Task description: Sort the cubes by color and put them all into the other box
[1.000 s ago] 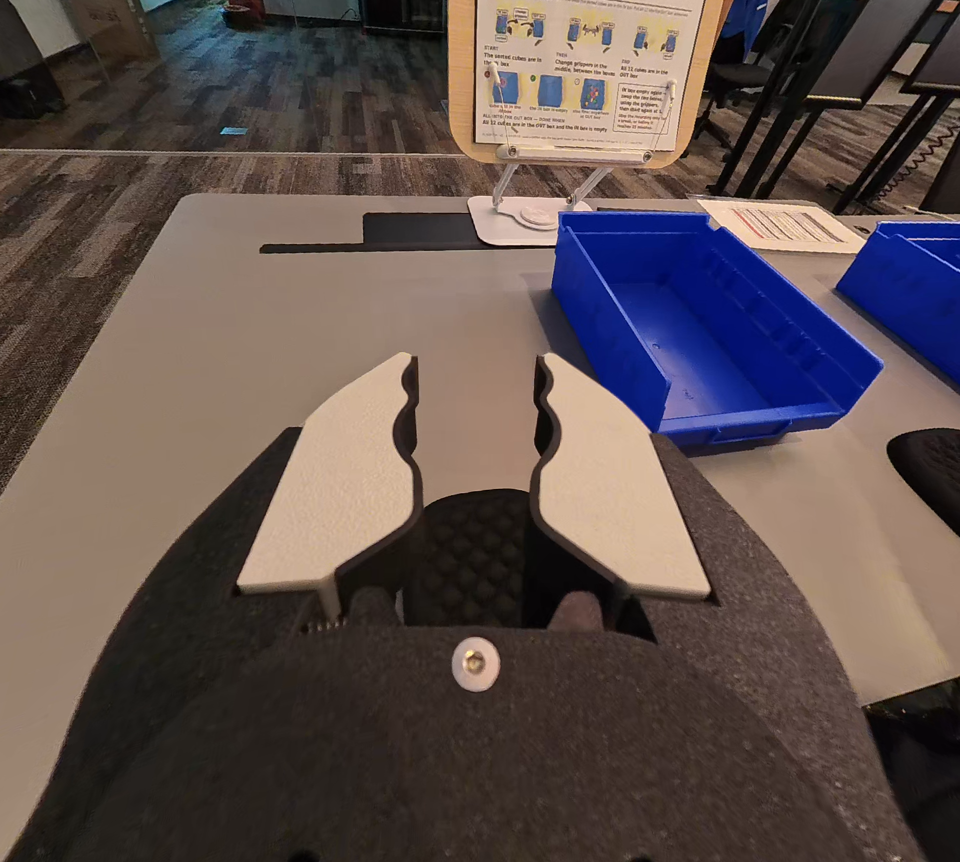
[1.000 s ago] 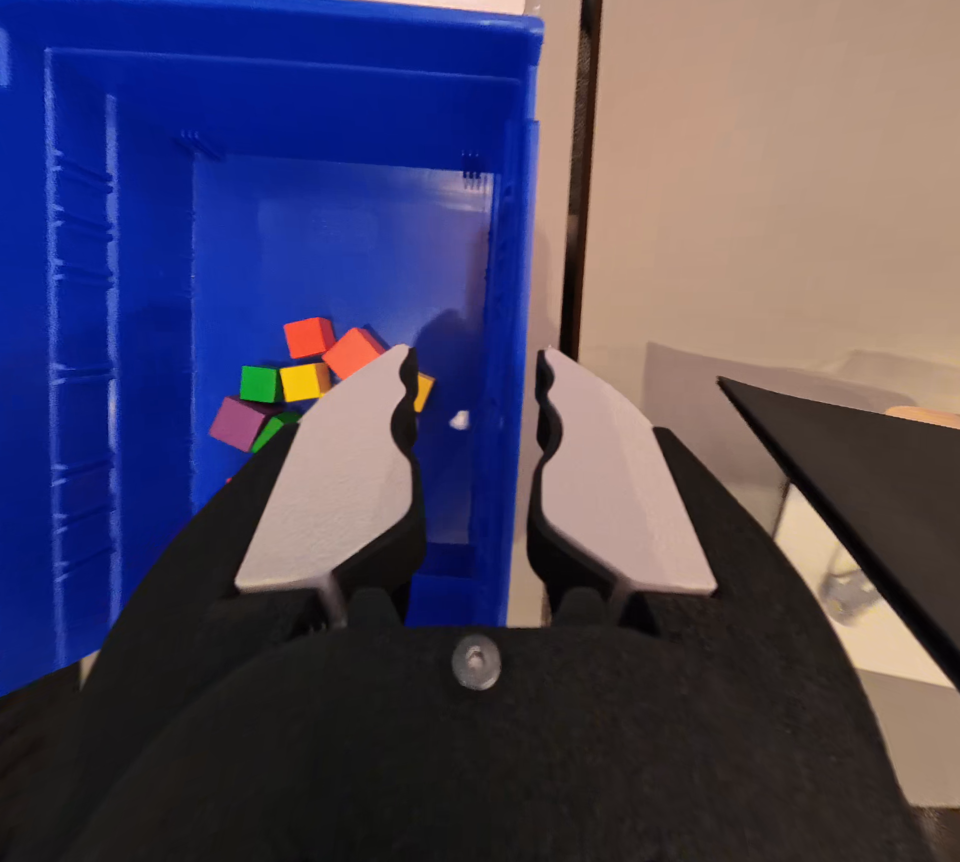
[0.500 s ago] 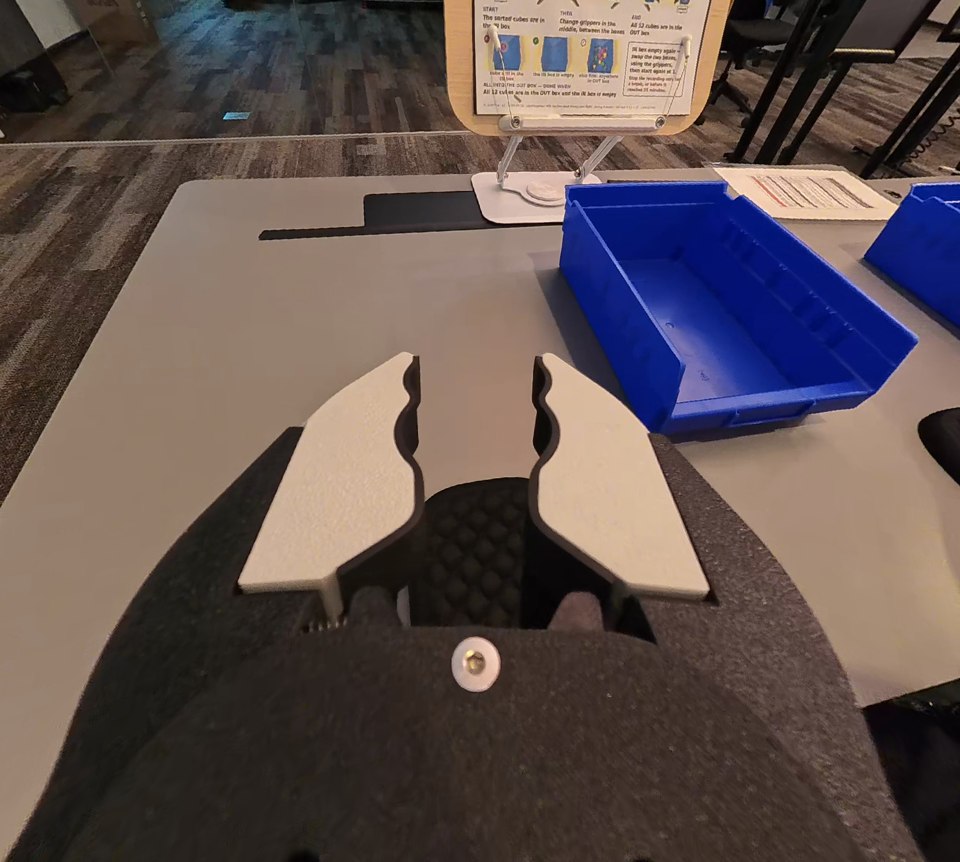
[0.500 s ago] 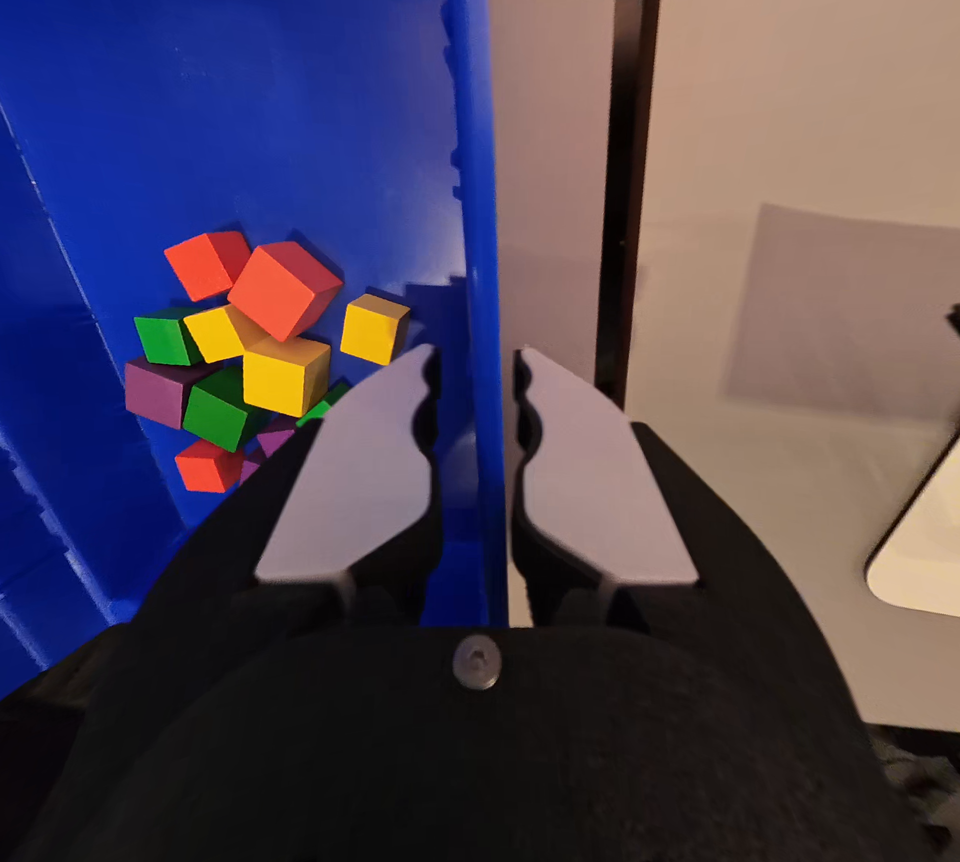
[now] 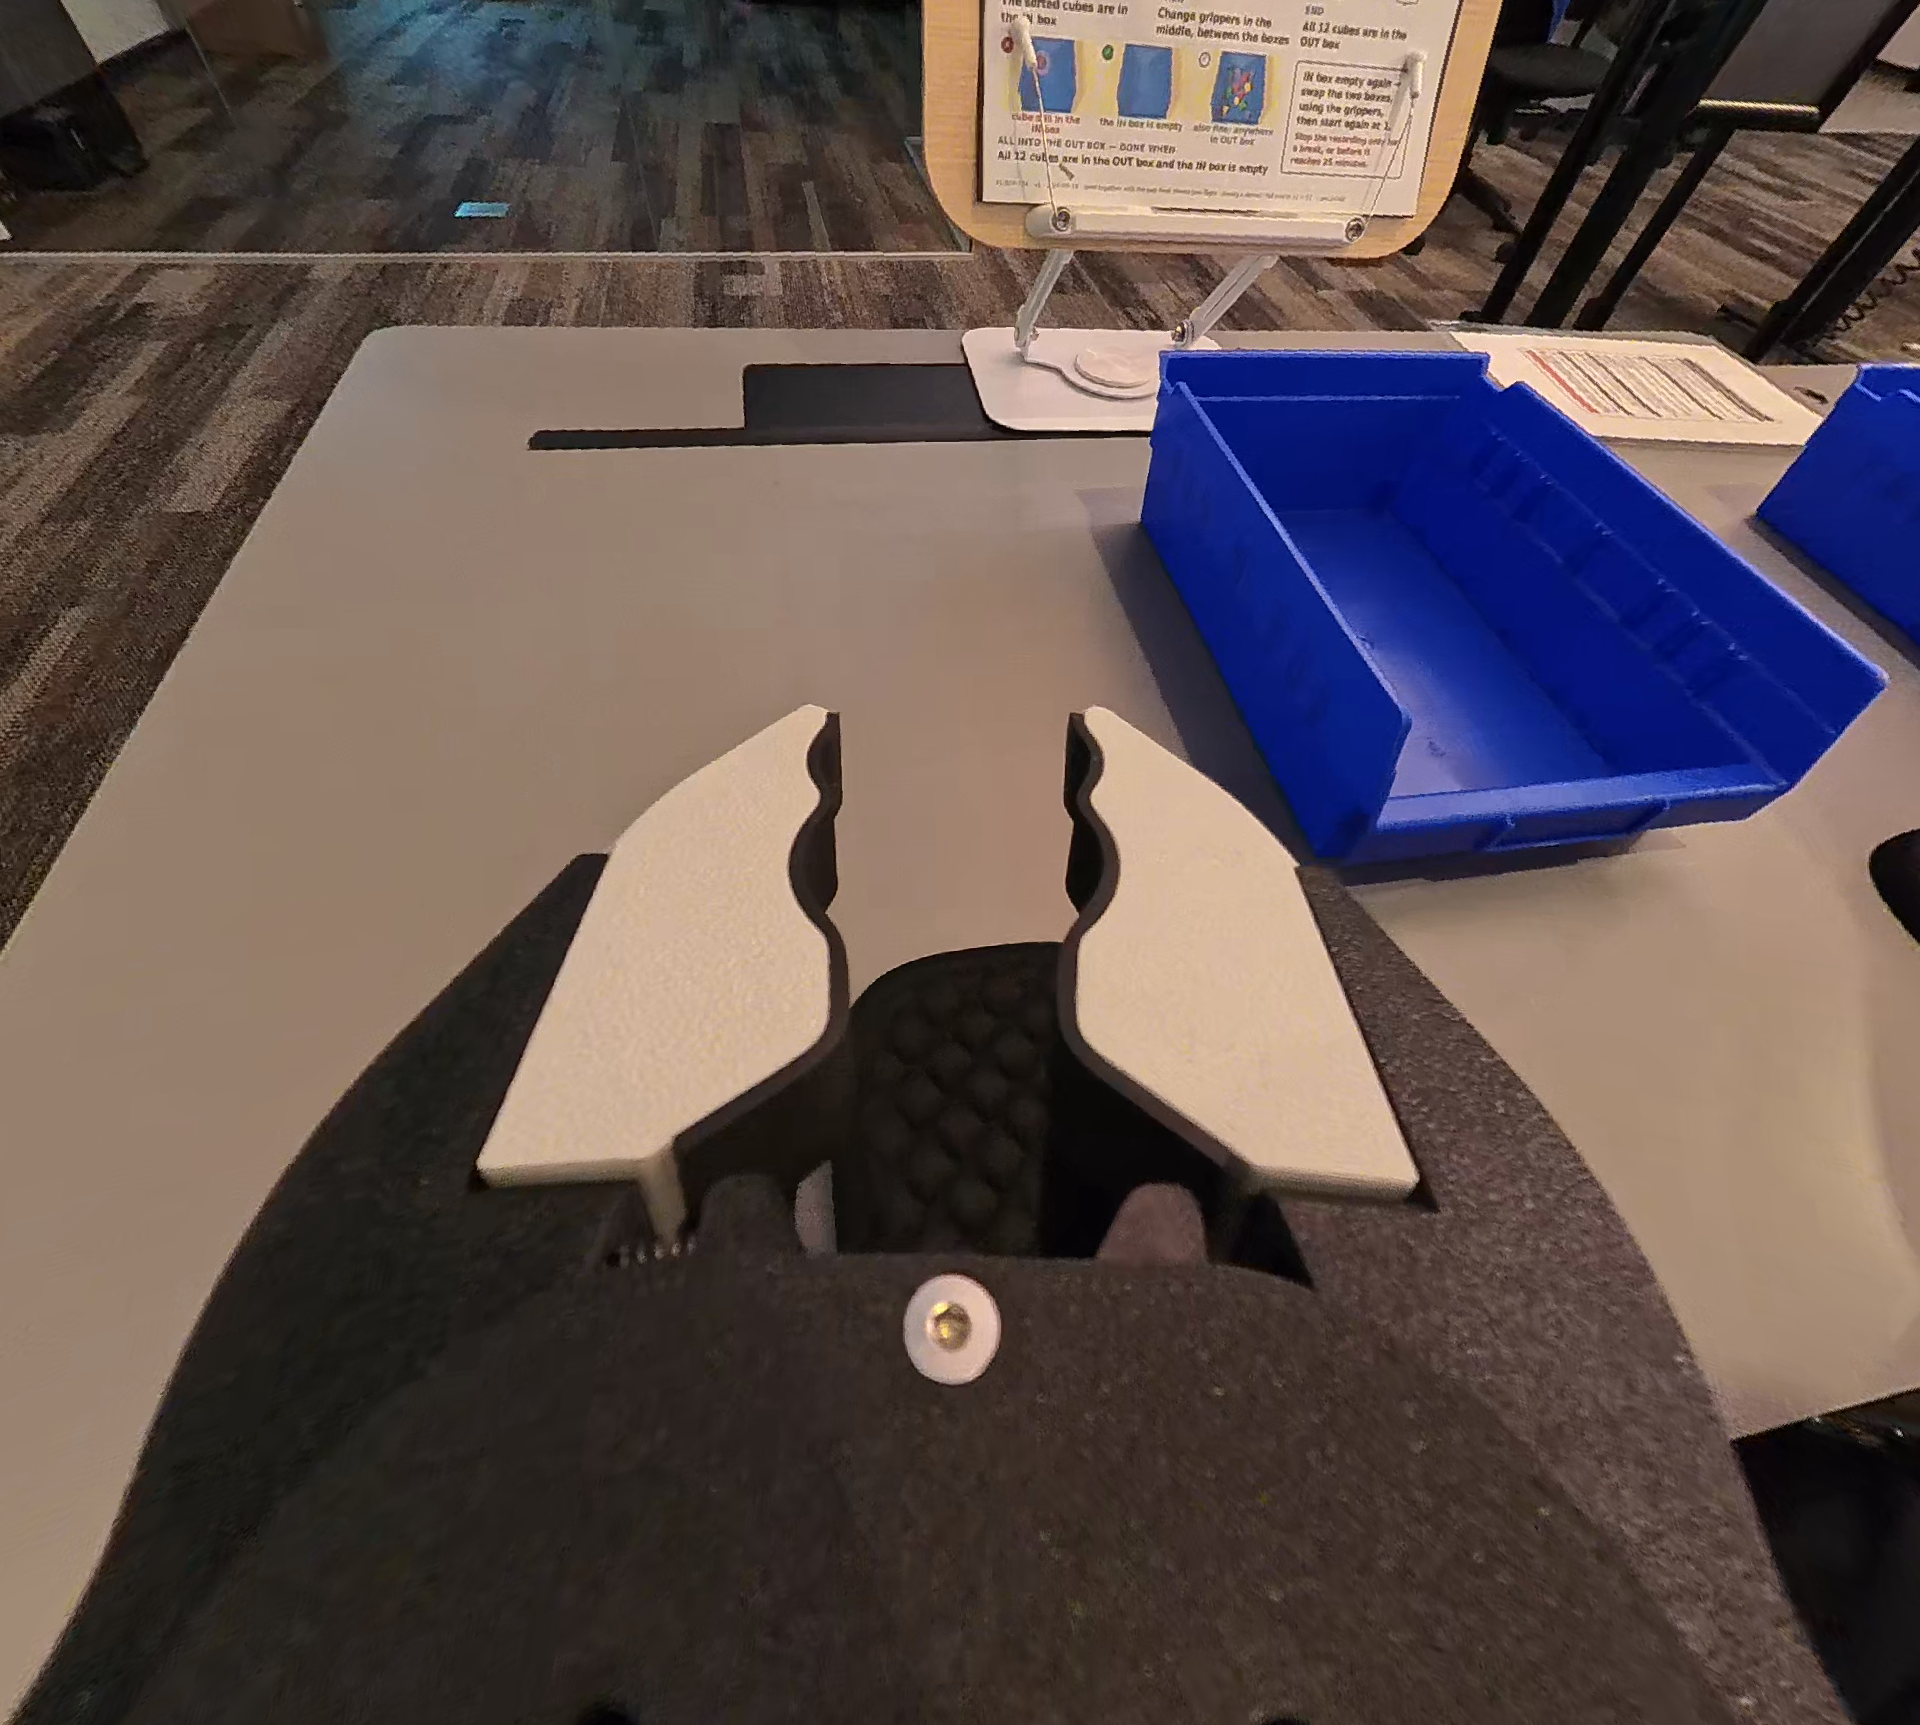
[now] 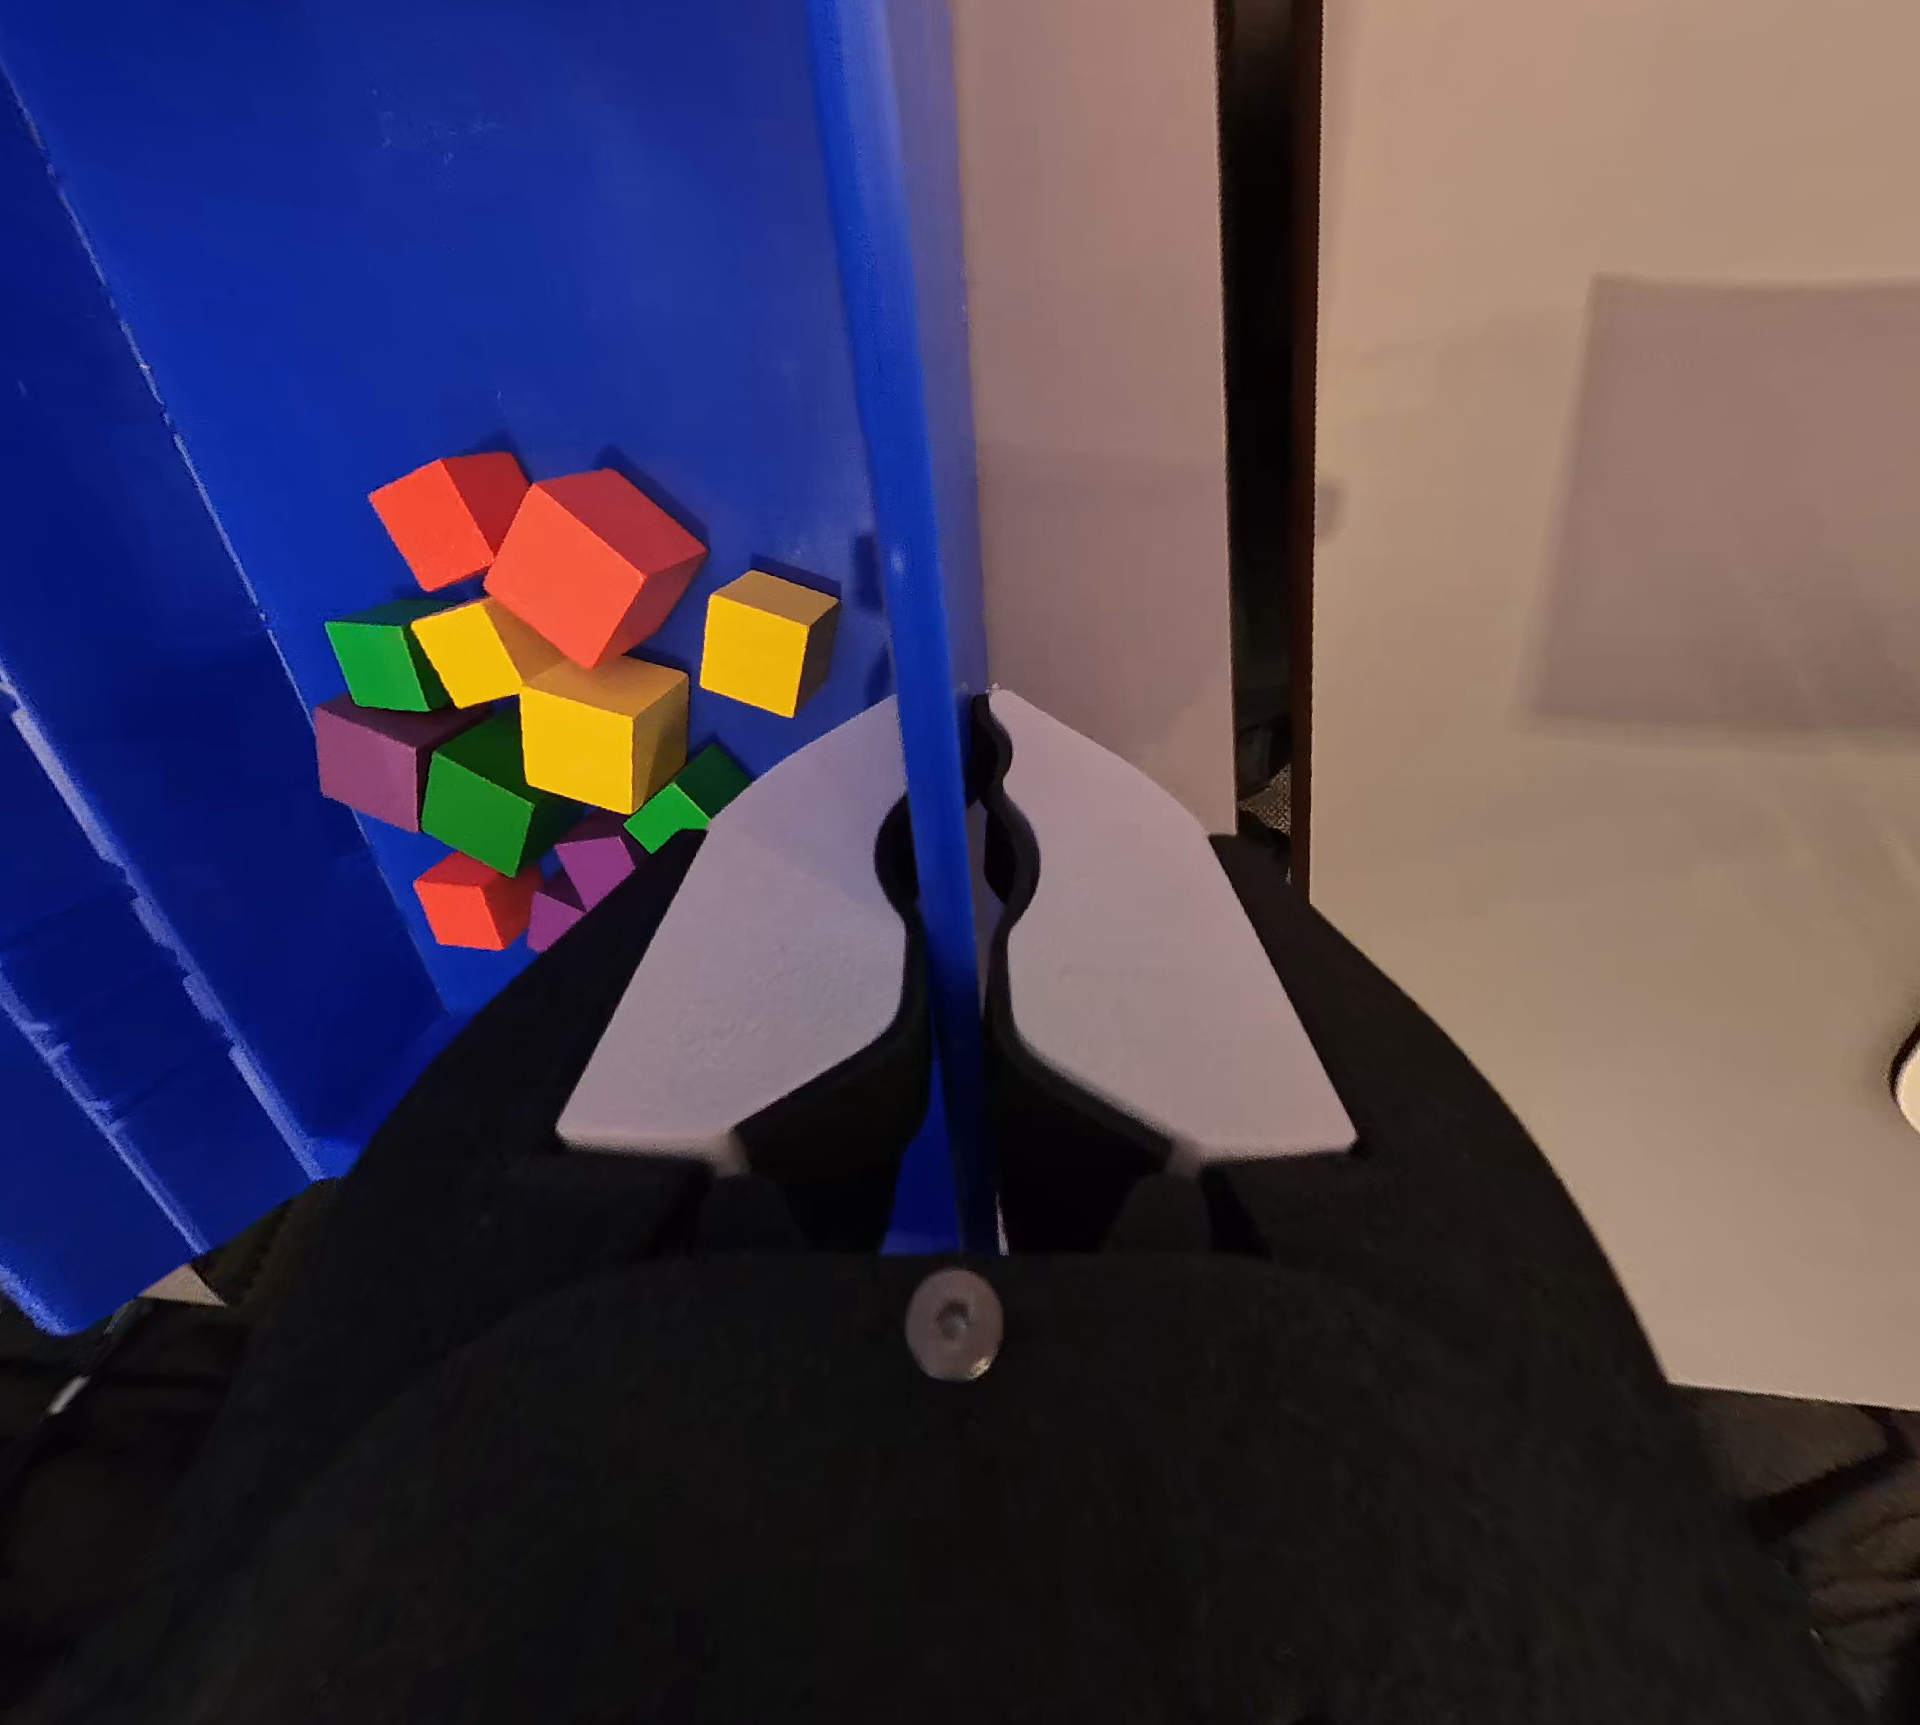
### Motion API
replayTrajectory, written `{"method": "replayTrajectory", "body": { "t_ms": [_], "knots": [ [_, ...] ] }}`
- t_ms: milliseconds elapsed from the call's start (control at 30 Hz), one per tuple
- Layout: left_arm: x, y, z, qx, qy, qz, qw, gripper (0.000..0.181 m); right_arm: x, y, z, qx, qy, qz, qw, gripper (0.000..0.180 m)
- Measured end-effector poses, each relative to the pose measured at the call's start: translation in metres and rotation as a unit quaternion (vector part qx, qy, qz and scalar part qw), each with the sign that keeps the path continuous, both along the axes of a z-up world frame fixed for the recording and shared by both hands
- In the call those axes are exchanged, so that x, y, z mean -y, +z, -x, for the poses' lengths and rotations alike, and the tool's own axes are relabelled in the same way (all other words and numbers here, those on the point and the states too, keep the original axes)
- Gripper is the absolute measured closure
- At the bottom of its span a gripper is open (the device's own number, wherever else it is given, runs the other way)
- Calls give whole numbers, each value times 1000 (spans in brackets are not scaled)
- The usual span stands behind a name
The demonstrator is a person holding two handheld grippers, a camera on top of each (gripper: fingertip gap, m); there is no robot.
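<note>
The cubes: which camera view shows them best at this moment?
The right wrist view. The cubes lie heaped in a mixed pile of red, yellow, green and purple inside the blue box, whose wall the right gripper is shut on. The left wrist view shows no cubes, only an empty blue box and another box's edge.

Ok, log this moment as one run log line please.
right gripper: shut on blue plastic box wall | mixed wooden cubes: piled unsorted inside | left gripper: open, idle | other blue box: empty
</note>
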State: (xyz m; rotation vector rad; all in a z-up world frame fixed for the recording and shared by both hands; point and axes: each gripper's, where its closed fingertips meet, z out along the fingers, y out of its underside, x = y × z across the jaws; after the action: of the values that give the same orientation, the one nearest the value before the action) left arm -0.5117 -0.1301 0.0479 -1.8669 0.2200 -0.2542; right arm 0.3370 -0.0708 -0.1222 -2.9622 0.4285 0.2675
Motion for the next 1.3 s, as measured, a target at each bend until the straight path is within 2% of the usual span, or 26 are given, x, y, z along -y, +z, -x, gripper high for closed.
{"method": "replayTrajectory", "body": {
  "t_ms": [267, 467, 633, 767, 867, 1033, 1167, 1300],
  "knots": [
    [12, 4, 17, 14, 17, -11, 1000, 140, 1, 31, 17, -41, -2, -14, 999, 174],
    [23, 8, 23, 19, 22, -30, 999, 140, -26, 96, 64, 0, 64, -24, 998, 174],
    [32, 4, 33, 33, 30, -34, 998, 140, -72, 167, 168, 14, 165, -45, 985, 174],
    [42, 2, 48, 46, 44, -38, 997, 140, -111, 211, 292, -14, 254, -70, 965, 174],
    [50, 1, 64, 60, 61, -37, 996, 141, -137, 230, 401, -37, 324, -94, 940, 175],
    [61, -15, 76, 74, 63, -4, 995, 141, -157, 223, 575, -74, 423, -94, 898, 174],
    [64, -23, 93, 63, 84, 15, 994, 140, -161, 189, 685, -96, 479, -68, 870, 174],
    [49, -21, 99, 67, 115, 7, 991, 140, -164, 142, 762, -93, 510, -49, 854, 174]
  ]
}}
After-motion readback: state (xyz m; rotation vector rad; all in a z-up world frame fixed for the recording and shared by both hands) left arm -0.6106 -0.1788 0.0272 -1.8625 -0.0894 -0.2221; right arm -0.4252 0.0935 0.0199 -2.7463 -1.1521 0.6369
